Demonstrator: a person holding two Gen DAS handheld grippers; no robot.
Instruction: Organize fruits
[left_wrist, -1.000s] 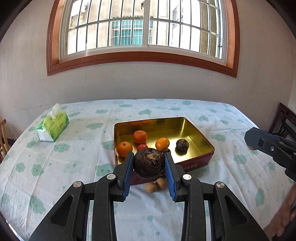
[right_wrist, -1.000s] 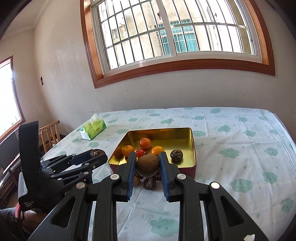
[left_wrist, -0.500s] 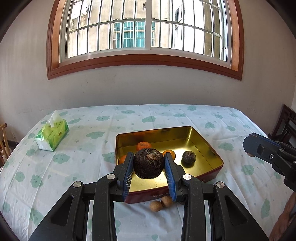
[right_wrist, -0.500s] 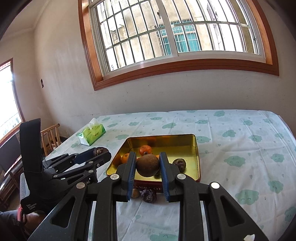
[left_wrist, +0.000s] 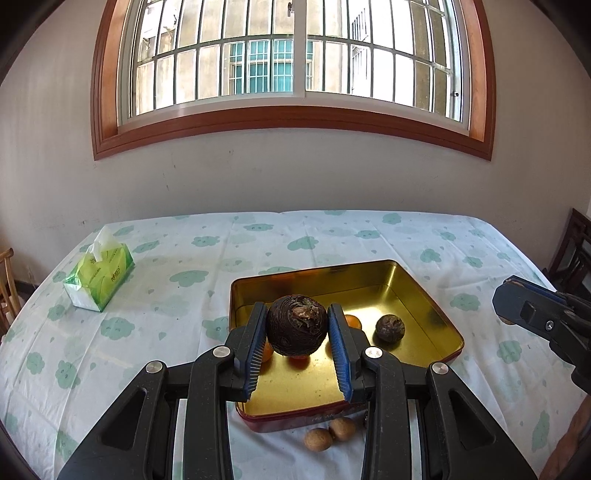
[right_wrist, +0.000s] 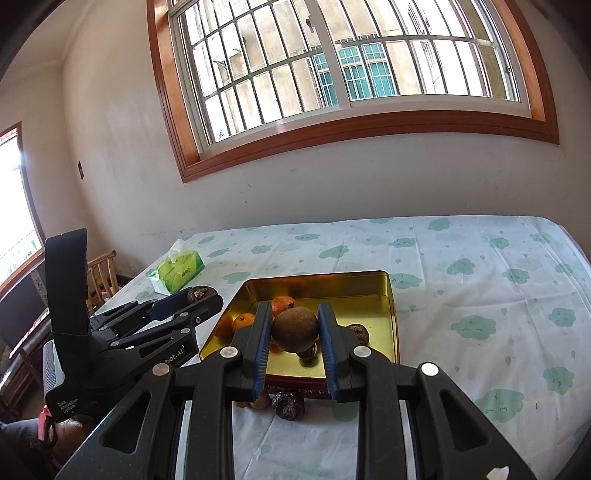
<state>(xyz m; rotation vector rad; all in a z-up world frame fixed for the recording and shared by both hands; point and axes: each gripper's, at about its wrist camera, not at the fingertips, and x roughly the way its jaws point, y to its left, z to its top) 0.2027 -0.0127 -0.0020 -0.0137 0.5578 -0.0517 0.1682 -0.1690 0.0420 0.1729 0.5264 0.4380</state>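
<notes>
Fruits: some sit in the gold tin (left_wrist: 417, 295), some lie on the tablecloth (left_wrist: 155, 317), two are being carried.

Left view, left gripper (left_wrist: 297, 334): its blue pads squeeze a dark, rough round fruit (left_wrist: 297, 325) from both sides so it cannot drop. It hangs over the near half of the tin, likely ready to be let go there.

Left view, in the tin: a wrinkled dark fruit (left_wrist: 390, 328) and oranges partly hidden behind the held fruit.

Left view, outside the tin: two small tan fruits (left_wrist: 330, 434) lie just in front of the tin's near wall, probably still waiting.

Right view, right gripper (right_wrist: 294, 332): closed tight on a smooth brown fruit (right_wrist: 294, 330), held over the tin's near edge.

Right view, outside the tin: a dark wrinkled fruit (right_wrist: 288, 405) rests by the near wall.

Right view, tissue pack (right_wrist: 176, 271): left of the tin, well apart.
</notes>
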